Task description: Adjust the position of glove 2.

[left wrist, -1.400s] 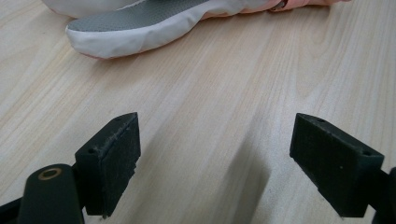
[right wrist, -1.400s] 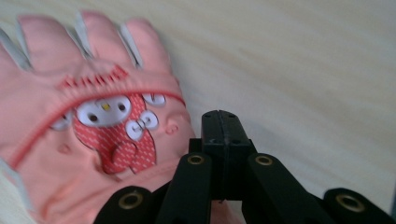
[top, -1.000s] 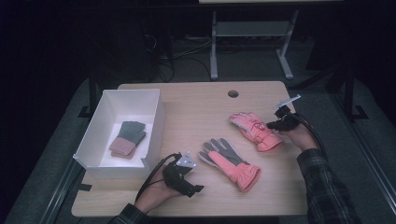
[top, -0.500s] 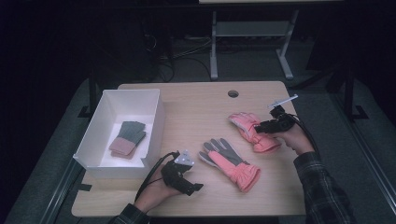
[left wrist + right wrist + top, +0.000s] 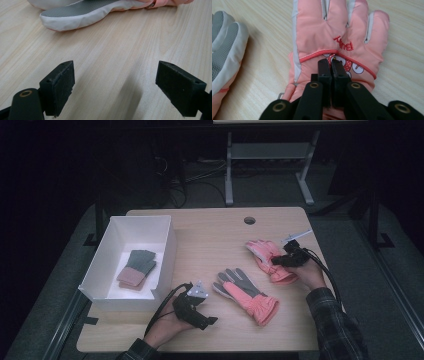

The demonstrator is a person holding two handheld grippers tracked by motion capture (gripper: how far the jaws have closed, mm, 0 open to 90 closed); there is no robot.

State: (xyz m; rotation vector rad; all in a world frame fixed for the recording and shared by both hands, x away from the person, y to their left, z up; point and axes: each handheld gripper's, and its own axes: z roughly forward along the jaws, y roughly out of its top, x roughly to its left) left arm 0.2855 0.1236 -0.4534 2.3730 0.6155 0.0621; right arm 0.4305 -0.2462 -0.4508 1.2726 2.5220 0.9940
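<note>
A pink glove [image 5: 264, 254] lies back up on the right of the wooden table, fingers pointing away; its printed back [image 5: 337, 32] is in the right gripper view. My right gripper [image 5: 278, 262] [image 5: 330, 61] sits over the middle of that back. Its jaws have just been closing and now stand together, pinching a small fold of the glove's fabric at the red seam. A second glove [image 5: 245, 295] lies palm up, grey and white with a pink cuff, at the table's middle [image 5: 224, 45]. My left gripper [image 5: 210, 319] [image 5: 115, 87] rests open on the wood just short of its fingertips [image 5: 82, 12].
A white box [image 5: 167, 251] stands on the left of the table, with a folded grey and brown pair of gloves [image 5: 137, 268] inside. A round cable hole [image 5: 249, 220] is near the far edge. Bare wood lies between the box and the gloves.
My right gripper has moved left from beside the pink glove onto its back. The left gripper and the grey-palmed glove have stayed put.
</note>
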